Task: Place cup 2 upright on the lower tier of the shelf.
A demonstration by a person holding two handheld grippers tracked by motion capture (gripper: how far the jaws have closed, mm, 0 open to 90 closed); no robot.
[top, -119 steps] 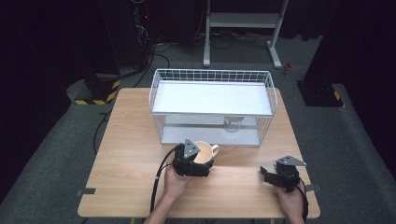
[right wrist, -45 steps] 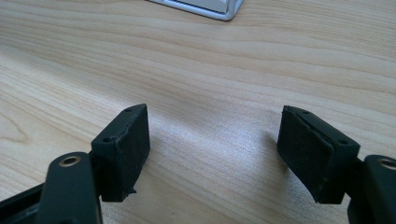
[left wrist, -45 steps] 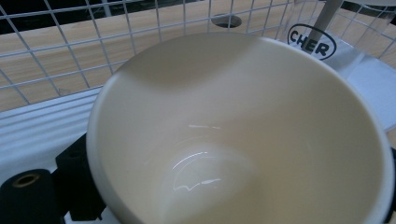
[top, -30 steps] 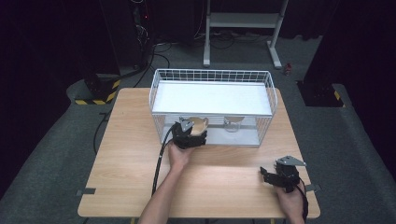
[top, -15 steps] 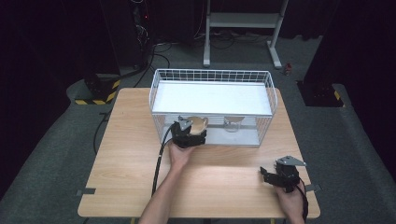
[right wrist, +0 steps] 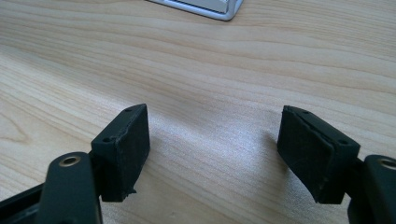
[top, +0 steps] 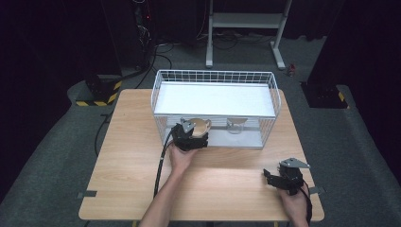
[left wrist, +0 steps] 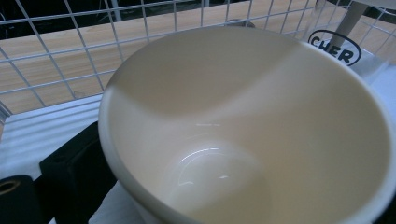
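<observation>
The cream cup (top: 202,126) sits on the lower level of the wire basket (top: 273,94), at its near left, under the white shelf (top: 215,99); in the left gripper view its smooth, glossy bowl (left wrist: 243,140) flares from a small round bottom to a wide, thin rim. The left forearm runs up from the table's near edge, hand stretched forward, pushing the left gripper (top: 190,137) in through the basket's open front. Its jaws have just been opening with the cup between them; one black pad (left wrist: 74,163) stands beside the cup's outer wall, and I cannot tell whether it presses on the wall. Just right of the cup stands a clear glass (top: 235,126) with black lettering, seen close by in the left gripper view (left wrist: 337,44). The basket is thin white wire in a square mesh, with a ribbed white liner on its floor. Well apart, at the near right corner of the pale wooden table (top: 123,156), the right hand holds the right gripper (top: 276,179) low over the boards, its blocky, matte black jaws spread wide with bare wood grain between them.
</observation>
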